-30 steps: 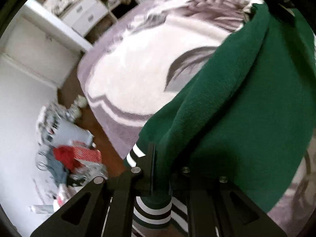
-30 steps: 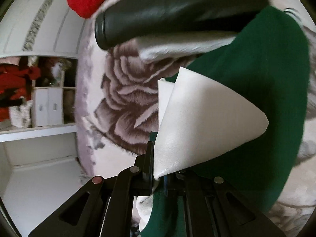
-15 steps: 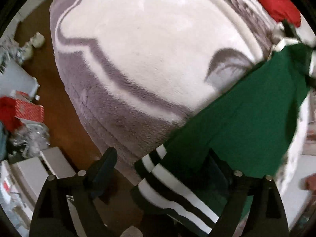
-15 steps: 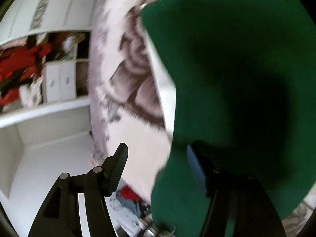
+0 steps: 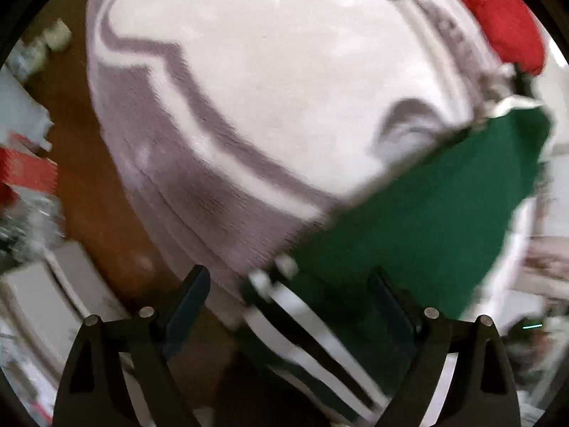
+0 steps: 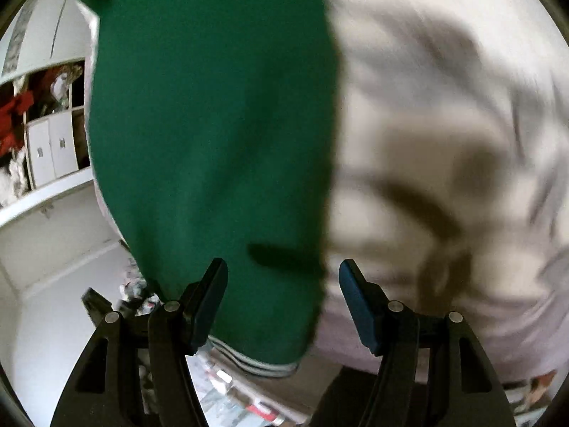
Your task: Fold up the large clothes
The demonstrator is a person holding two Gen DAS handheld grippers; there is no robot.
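Note:
A dark green garment (image 5: 426,210) with a black-and-white striped hem (image 5: 313,323) lies folded on a grey and white patterned blanket (image 5: 270,82). My left gripper (image 5: 291,306) is open, its fingers either side of the striped hem and not gripping it. In the right wrist view the green garment (image 6: 213,135) fills the left half, its striped hem (image 6: 256,364) at the bed's edge. My right gripper (image 6: 282,291) is open over the garment's near edge and holds nothing.
A red cloth (image 5: 498,10) lies at the far edge of the blanket. The brown floor (image 5: 96,206) left of the bed has clutter and a red box (image 5: 25,170). White shelves with drawers (image 6: 49,149) stand behind the bed.
Both grippers have opened and let go of the garment, which now lies on the blanket. Both have drawn back from it; the frames are motion-blurred.

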